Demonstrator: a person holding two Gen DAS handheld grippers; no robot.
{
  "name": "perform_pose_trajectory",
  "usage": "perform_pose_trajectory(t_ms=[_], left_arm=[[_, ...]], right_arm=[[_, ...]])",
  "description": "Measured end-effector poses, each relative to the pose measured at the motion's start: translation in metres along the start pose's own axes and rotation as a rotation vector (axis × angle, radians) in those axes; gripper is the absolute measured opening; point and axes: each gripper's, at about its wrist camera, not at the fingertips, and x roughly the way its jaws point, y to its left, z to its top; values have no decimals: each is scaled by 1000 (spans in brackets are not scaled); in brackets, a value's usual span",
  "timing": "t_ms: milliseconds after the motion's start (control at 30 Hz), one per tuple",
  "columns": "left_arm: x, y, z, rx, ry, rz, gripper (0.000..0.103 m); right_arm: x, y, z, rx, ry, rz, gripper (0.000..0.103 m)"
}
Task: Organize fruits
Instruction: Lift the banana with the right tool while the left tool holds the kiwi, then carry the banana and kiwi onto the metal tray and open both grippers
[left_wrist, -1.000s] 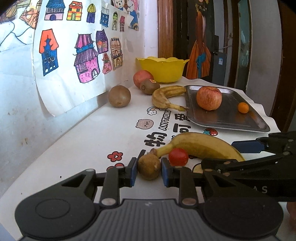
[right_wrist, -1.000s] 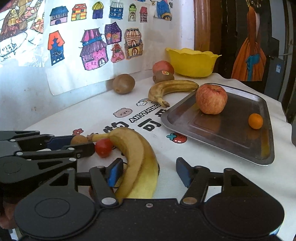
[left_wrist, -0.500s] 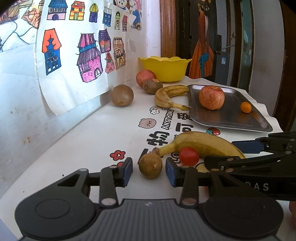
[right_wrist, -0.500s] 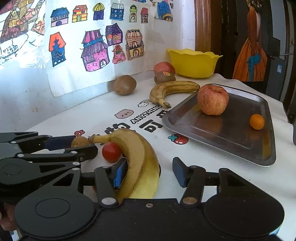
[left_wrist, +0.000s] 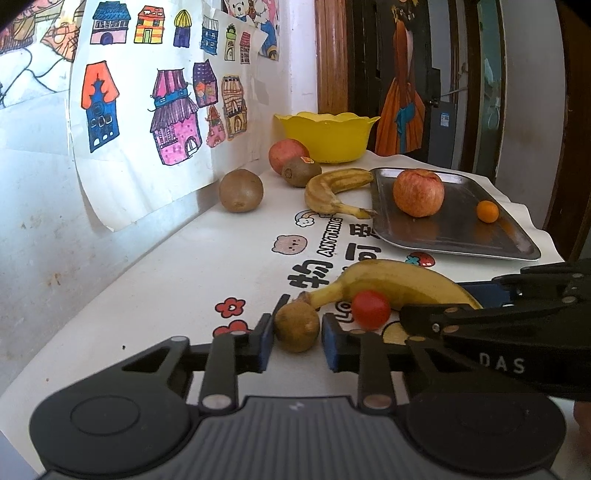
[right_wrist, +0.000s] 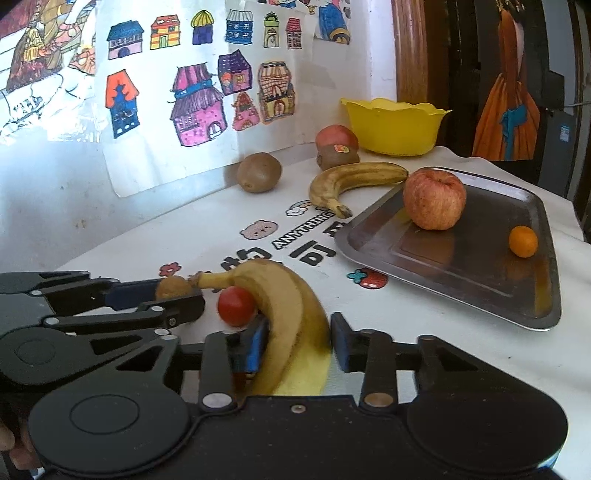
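Observation:
My left gripper (left_wrist: 297, 332) is shut on a small brown round fruit (left_wrist: 296, 330) that rests on the white printed tablecloth near the front edge. A red cherry tomato (left_wrist: 370, 309) sits just right of it, against a yellow banana (right_wrist: 291, 295). Both blue pads of my right gripper (right_wrist: 297, 343) straddle the banana's thick end, and its jaws are closing, pads against the peel. The steel tray (right_wrist: 443, 266) at the right carries a red apple (right_wrist: 434, 201) and a small orange (right_wrist: 522, 242).
A spotted banana (left_wrist: 332, 188), two kiwis (left_wrist: 241, 191) (left_wrist: 301, 171), a red apple (left_wrist: 288, 155) and a yellow bowl (left_wrist: 327, 136) stand at the back by the wall with drawings. A person's fingers (right_wrist: 14, 446) show at the lower left. The table drops off beyond the tray.
The left jaws opened briefly off the brown fruit, then shut on it again. The right jaws narrowed from wide to tight around the banana. Neither hand shifted.

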Motion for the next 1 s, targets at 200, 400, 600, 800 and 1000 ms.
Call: perform_pose_trajectory(t_ms=[200, 400, 600, 800, 1000], left_arm=[[-2, -2, 2, -19, 12, 7, 28], [-3, 0, 6, -30, 10, 20, 28], [-5, -3, 17, -33, -10, 27, 28], [-1, -10, 39, -39, 3, -18, 28], [8, -24, 62, -31, 0, -44, 28]], right_arm=[[-1, 0, -1, 21, -4, 2, 37], [-4, -11, -2, 71, -23, -13, 37], [-13, -27, -5, 133, -58, -7, 37], [-25, -43, -4, 189, -102, -9, 37], [-38, -70, -3, 263, -167, -20, 36]])
